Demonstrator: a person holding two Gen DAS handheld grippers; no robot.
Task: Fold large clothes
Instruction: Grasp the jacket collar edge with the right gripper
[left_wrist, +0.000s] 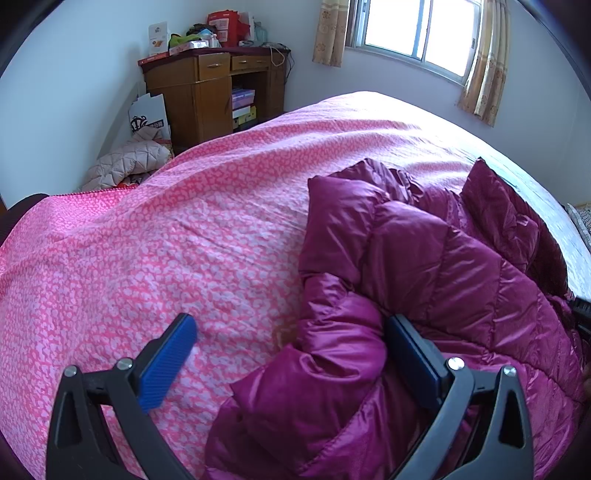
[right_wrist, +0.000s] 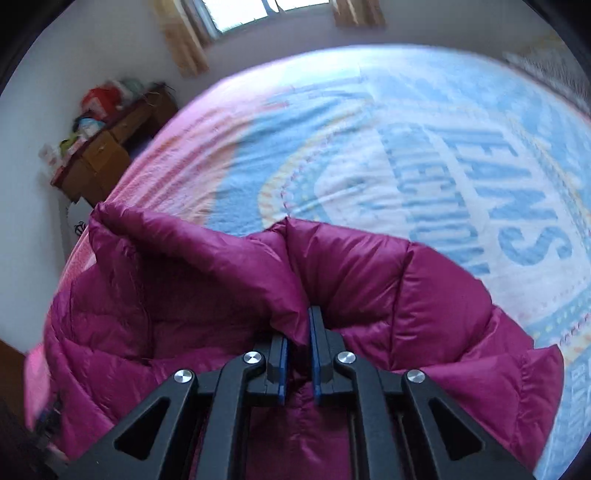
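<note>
On my left claw (left_wrist: 291, 354) the jaws stand spread wide; the right blue pad (left_wrist: 413, 362) presses into a bunched fold of the magenta down jacket (left_wrist: 424, 266), the left pad lies clear of it above the pink patterned bedcover (left_wrist: 166, 229). The fold fills part of the gap but is not pinched. On my right claw (right_wrist: 297, 354) the jaws are drawn nearly together, pinching a ridge of the same jacket (right_wrist: 207, 280) between the blue pads. Ahead of both claws the jacket lies heaped in puffed quilted panels on the bed, to the right of the left claw and spreading to both sides of the right claw. Beyond the jacket, the right wrist view shows a blue and white printed blanket (right_wrist: 424, 155), blurred. Farther off, ahead and left of the left claw, a quilted beige garment (left_wrist: 125, 162) lies by the wall, then a wooden cabinet (left_wrist: 214, 96) with clutter on top. Farthest, a curtained window (left_wrist: 417, 33).
</note>
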